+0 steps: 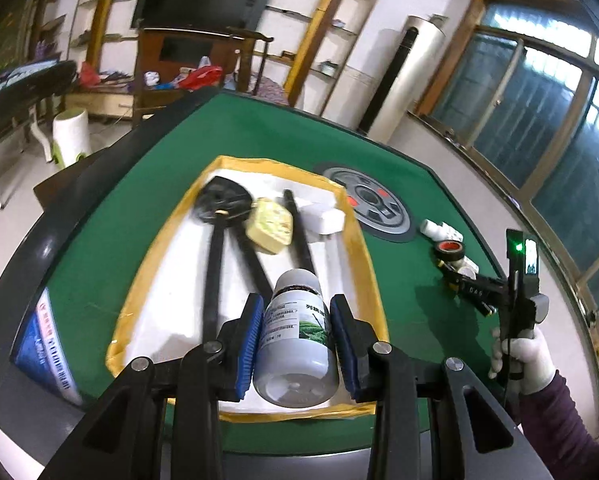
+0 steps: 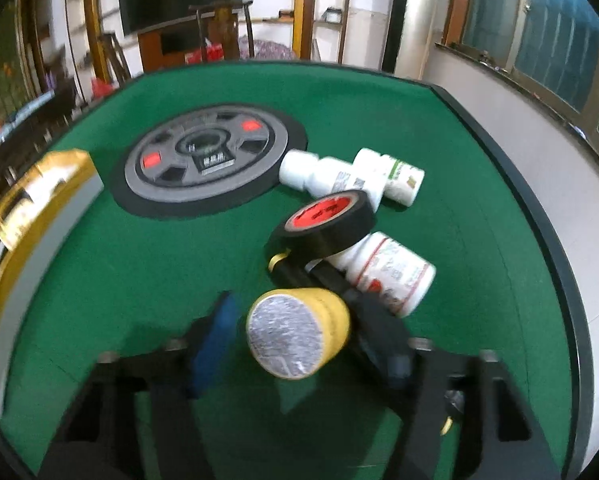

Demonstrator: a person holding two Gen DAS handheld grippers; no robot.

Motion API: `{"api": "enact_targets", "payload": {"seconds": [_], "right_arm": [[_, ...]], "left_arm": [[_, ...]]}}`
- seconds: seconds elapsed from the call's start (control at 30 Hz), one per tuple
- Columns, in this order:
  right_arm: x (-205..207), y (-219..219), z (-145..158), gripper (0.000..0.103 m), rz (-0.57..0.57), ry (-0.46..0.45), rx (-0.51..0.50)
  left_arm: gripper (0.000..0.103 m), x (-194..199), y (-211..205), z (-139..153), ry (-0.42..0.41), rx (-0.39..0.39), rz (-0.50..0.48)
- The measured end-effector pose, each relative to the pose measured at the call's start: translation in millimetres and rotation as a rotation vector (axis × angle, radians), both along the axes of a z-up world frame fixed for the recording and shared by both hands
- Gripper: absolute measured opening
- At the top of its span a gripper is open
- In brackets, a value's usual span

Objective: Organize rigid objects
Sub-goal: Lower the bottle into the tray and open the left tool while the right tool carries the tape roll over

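Observation:
My left gripper [image 1: 296, 322] is shut on a grey bottle [image 1: 295, 344] with a green label, held over the yellow-rimmed white tray [image 1: 167, 276]. The tray holds a black jump rope with a disc [image 1: 221, 200], a yellow block [image 1: 269, 226] and a white box [image 1: 325, 220]. In the right wrist view my right gripper [image 2: 299, 320] stands around a yellow-rimmed can with a foil end [image 2: 297, 332]; the jaws look apart, with a gap on the left side. Beyond it lie a black tape roll [image 2: 327, 220] and white pill bottles [image 2: 387, 272].
The green felt table [image 2: 139, 248] has a round grey hub [image 2: 207, 156] in its middle. More white bottles [image 2: 327, 174] lie past the tape. A blue-white box [image 1: 47, 348] sits at the table's left edge. The right hand-held gripper [image 1: 517, 280] shows in the left wrist view.

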State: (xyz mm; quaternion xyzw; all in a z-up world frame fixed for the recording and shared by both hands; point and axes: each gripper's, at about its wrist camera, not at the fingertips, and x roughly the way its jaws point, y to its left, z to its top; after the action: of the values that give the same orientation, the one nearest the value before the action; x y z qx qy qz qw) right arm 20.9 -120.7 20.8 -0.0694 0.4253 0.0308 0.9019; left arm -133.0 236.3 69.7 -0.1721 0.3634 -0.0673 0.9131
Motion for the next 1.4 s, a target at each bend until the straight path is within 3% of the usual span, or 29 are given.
{"api": "enact_targets", "payload": {"seconds": [0.1, 0.4, 0.67, 0.83, 1.03, 1.27, 1.4], "right_arm": [[-1, 5, -1, 0.048, -0.009, -0.009, -0.028], [-21, 9, 28, 0.048, 0.035, -0.04, 0.1], [-57, 57, 71, 0.048, 0.223, -0.079, 0.229], [-68, 102, 81, 0.048, 0.364, -0.029, 0.325], [-75, 156, 72, 0.048, 0.498, 0.082, 0.398], [-79, 207, 55, 0.048, 0.575, 0.146, 0.342], [-75, 222, 44, 0.048, 0.588, 0.176, 0.3]], "left_arm": [[0.036, -1, 7, -2, -0.003, -0.011, 0.012], [0.036, -2, 13, -7, 0.004, -0.009, 0.027], [0.036, -1, 13, -13, 0.025, 0.003, 0.038], [0.036, -3, 20, -16, 0.029, -0.002, 0.051], [0.036, 3, 22, -27, 0.06, -0.002, 0.048], [0.036, 23, 14, -46, 0.13, 0.048, 0.028], [0.036, 34, 14, -45, 0.131, 0.115, 0.055]]}}
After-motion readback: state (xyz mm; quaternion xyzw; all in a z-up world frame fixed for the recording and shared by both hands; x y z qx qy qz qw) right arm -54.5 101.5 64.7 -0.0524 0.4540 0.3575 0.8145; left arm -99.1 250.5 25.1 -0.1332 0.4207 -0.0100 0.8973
